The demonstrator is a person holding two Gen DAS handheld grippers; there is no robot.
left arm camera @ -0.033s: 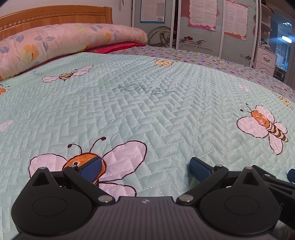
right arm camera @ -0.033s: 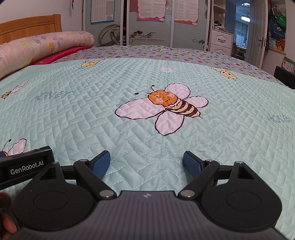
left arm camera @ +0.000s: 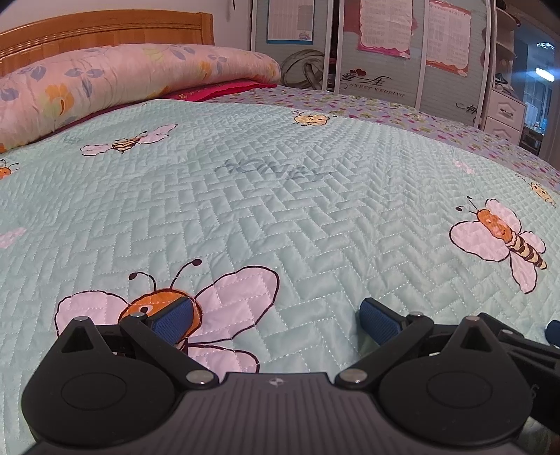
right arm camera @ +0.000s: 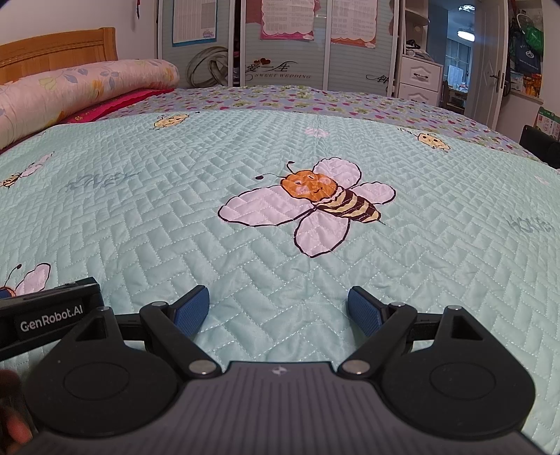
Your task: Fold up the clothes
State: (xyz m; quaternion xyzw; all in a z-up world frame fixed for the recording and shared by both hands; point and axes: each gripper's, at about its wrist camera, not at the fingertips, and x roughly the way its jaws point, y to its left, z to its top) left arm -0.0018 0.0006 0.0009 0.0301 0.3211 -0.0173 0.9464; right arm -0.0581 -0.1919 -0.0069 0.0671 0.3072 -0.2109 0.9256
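Hovering low over the bed, both grippers spread wide and empty.

The left gripper [left arm camera: 276, 320] has its blue-padded fingers [left arm camera: 175, 320] far apart, holding nothing, one pad over a printed bee [left arm camera: 168, 311] on the quilt [left arm camera: 280, 210]. The right gripper [right arm camera: 278, 311] is equally wide, gripping nothing, just short of another bee [right arm camera: 315, 203]. No clothing shows in either view. Beyond the quilt lie a rolled floral duvet [left arm camera: 105, 84], a wooden headboard [left arm camera: 105, 28] and wardrobe doors [right arm camera: 280, 42].

"GenRobot.AI" on left gripper [right arm camera: 49, 315]; "SWEET WEDDING" on wardrobe [right arm camera: 280, 75]
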